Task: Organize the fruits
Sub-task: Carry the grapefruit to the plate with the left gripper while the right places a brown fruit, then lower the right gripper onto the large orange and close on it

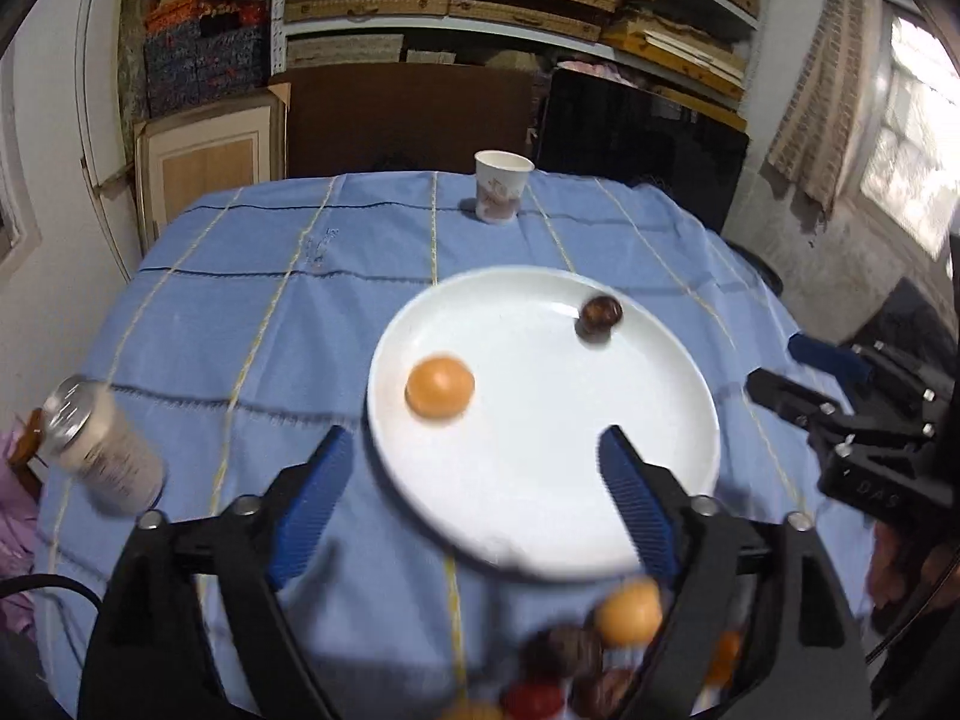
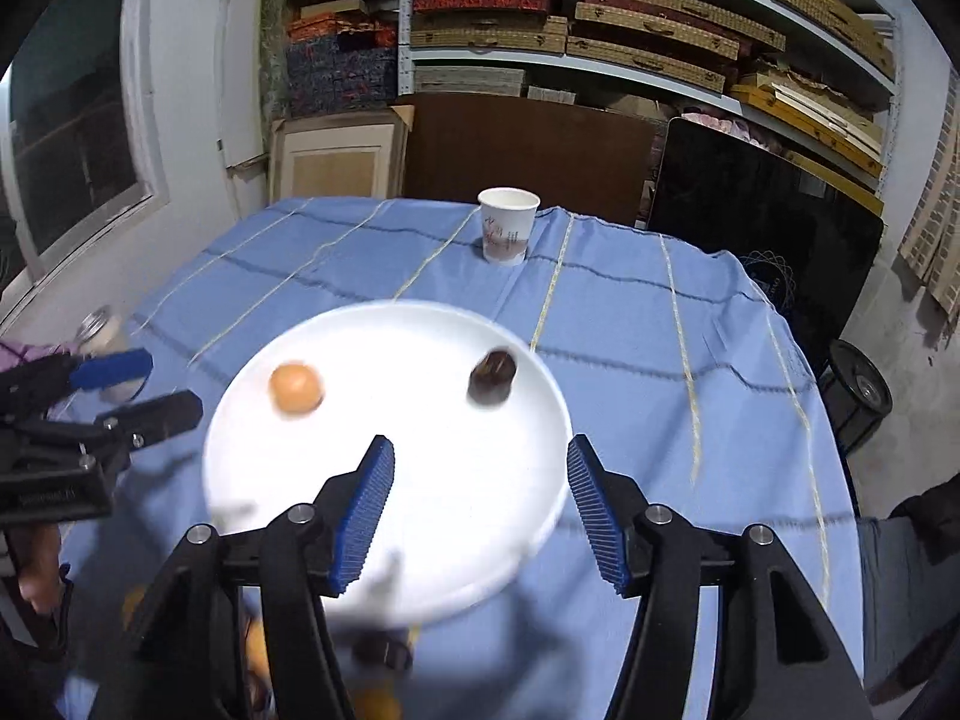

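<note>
— On the blue cloth (image 1: 252, 324), dead centre: a white plate (image 1: 540, 480), round and glossy, smeared by motion blur at its near rim.

— And on the plate?

— Two fruits, well apart. Toward the left, an orange fruit (image 1: 440, 387), smooth and round. Toward the far right rim, a dark brown fruit (image 1: 600, 315), smaller, shiny, mottled.

— More fruit elsewhere?

— Just off the near rim, low in the left wrist view: a blurred cluster of fruits (image 1: 576, 660), orange, dark brown and red. Too smeared to count.

— Grippers?

— Left gripper (image 1: 474, 450) spread wide above the plate's near edge, nothing between its blue pads (image 1: 312, 498). Right gripper (image 2: 480, 462) likewise parted and empty, hovering over the plate's near right side.

— Around the plate?

— At the far edge of the cloth, a paper cup (image 2: 507, 226), upright. At the left edge, a jar (image 1: 99, 444) with a metal lid, whitish inside. Behind the table, shelves (image 2: 600, 30) stacked with flat boxes.
</note>
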